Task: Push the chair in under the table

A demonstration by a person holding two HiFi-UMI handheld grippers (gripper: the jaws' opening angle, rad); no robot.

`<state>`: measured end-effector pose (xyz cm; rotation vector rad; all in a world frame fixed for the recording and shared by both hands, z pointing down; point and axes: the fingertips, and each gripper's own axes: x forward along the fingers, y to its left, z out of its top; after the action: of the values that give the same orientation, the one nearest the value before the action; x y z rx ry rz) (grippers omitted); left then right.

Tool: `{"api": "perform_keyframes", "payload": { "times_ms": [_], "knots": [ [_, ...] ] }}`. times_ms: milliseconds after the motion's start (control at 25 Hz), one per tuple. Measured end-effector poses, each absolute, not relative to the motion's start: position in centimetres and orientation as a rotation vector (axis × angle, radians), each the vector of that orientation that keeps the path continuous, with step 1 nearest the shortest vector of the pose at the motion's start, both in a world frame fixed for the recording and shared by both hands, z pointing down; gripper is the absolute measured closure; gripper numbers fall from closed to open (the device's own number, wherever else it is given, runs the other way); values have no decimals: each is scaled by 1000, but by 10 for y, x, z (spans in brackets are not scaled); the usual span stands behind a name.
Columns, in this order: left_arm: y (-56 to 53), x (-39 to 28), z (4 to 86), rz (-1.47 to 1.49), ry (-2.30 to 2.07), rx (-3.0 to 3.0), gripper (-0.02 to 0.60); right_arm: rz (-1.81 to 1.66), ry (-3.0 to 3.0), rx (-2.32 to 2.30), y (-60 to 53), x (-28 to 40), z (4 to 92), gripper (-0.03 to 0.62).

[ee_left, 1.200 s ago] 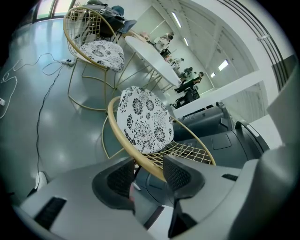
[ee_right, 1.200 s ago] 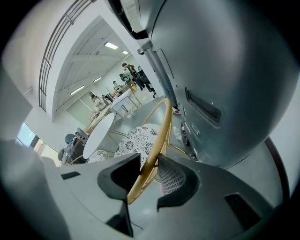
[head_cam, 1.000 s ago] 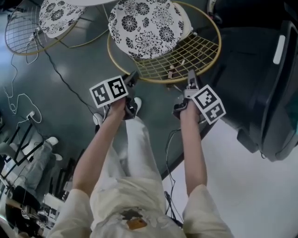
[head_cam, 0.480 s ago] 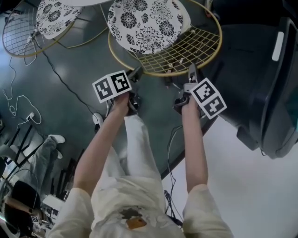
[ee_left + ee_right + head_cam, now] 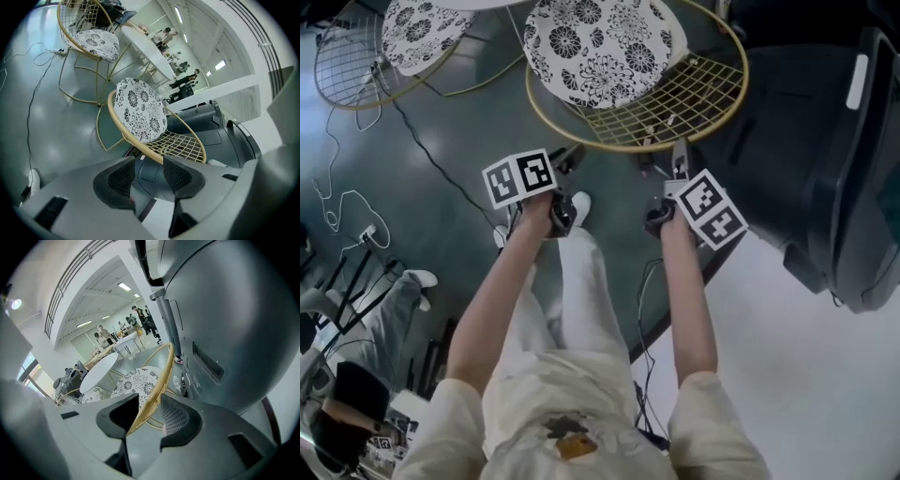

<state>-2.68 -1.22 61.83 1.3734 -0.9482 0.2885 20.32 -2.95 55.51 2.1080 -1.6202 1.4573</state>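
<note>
The chair has a gold wire frame (image 5: 628, 148) and a black-and-white floral cushion (image 5: 605, 42); it stands by the white round table (image 5: 150, 49). In the head view, my left gripper (image 5: 567, 157) and right gripper (image 5: 664, 159) are both at the near rim of the chair's back. My left gripper (image 5: 149, 171) is open, and the gold rim (image 5: 136, 143) crosses just past its tips. My right gripper (image 5: 150, 416) is open too. The rim (image 5: 159, 385) runs through its gap, with the right pad (image 5: 176, 416) apart from it.
A second wire chair with a floral cushion (image 5: 417, 33) stands at the upper left. A large dark grey machine (image 5: 825, 141) rises close on the right of the chair. Cables (image 5: 422, 150) trail over the dark floor, and the person's legs are right below the grippers.
The chair sits slightly farther up and to the right in the head view. Both grippers have moved a little with it and remain at its back rim.
</note>
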Motion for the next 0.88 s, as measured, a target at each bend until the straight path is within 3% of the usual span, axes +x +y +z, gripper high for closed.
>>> {"api": "perform_keyframes", "payload": {
  "times_ms": [240, 440, 880],
  "knots": [
    [-7, -37, 597, 394, -985, 1530, 400, 1416, -1659, 2112, -26, 187, 545, 461],
    [-6, -54, 562, 493, -1056, 1677, 572, 1359, -1657, 2109, -13, 163, 526, 473],
    [96, -149, 369, 569, -1093, 2079, 572, 1148, -1921, 2027, 93, 41, 370, 553]
  ]
}}
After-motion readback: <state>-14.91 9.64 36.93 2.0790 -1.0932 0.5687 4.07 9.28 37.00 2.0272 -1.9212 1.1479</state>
